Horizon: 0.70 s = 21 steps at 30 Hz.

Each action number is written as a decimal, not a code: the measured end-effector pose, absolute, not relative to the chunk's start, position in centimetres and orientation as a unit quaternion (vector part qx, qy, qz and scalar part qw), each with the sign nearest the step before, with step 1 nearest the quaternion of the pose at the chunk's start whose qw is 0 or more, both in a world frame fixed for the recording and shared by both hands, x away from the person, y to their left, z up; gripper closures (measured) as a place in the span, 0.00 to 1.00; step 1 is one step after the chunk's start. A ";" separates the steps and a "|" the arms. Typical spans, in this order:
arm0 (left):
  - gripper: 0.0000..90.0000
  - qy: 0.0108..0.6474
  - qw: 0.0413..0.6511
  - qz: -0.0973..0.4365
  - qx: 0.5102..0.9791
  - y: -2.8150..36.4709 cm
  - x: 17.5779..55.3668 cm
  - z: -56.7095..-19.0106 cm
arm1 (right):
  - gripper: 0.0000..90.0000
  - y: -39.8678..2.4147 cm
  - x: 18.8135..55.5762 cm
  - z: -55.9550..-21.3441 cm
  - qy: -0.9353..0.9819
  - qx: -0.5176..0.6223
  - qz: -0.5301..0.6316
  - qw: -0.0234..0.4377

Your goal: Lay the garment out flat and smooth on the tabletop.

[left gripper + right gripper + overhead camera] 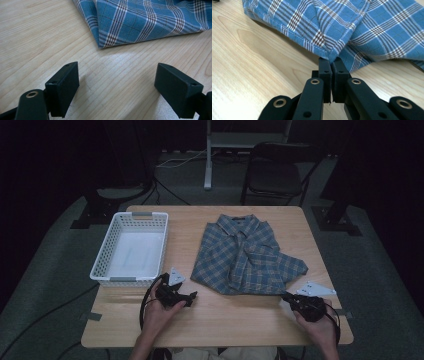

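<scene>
A blue plaid shirt (245,255) lies folded on the middle of the wooden table (225,317). My left gripper (192,296) rests on the table just left of the shirt's near left corner, its jaws wide open and nothing between them. In the left gripper view, that gripper (116,75) stands a short way off the shirt's corner (105,42). My right gripper (286,297) sits at the shirt's near right edge. In the right gripper view, it (331,65) is shut, with a hemmed corner of the shirt (325,51) pinched at the jaw tips.
A white plastic basket (102,265) stands empty at the table's left, just behind my left hand. Behind the table are a dark chair (275,170) and a stand's foot (207,180). Bare tabletop runs along the near edge.
</scene>
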<state>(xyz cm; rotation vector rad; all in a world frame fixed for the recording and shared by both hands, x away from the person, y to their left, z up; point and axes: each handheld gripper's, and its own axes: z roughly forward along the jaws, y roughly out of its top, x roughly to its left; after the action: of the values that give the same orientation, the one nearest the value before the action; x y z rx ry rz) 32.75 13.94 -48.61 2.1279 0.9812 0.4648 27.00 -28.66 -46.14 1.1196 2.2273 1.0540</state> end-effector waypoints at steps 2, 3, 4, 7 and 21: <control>0.23 0.382 0.367 0.181 0.828 13.9 32.8 -48.6 | 0.97 -29.1 26.6 -46.1 0.800 0.408 0.382 0.218; 0.23 0.382 0.367 0.181 0.829 13.9 32.8 -48.6 | 0.97 -29.4 26.4 -46.1 0.799 0.410 0.382 0.218; 0.23 0.382 0.367 0.181 0.828 13.9 32.8 -48.6 | 0.97 -29.6 26.2 -46.1 0.797 0.413 0.381 0.220; 0.23 0.382 0.367 0.181 0.828 13.9 32.7 -48.6 | 0.97 -30.4 25.6 -46.1 0.795 0.419 0.379 0.222; 0.23 0.382 0.367 0.181 0.829 13.9 32.8 -48.6 | 0.96 -33.3 24.2 -46.0 0.774 0.450 0.384 0.226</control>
<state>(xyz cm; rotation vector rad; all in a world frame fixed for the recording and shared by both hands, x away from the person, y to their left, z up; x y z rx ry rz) 32.75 13.94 -48.60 2.1287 0.9817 0.4646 24.16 -33.33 -46.00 1.2405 2.1341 1.0587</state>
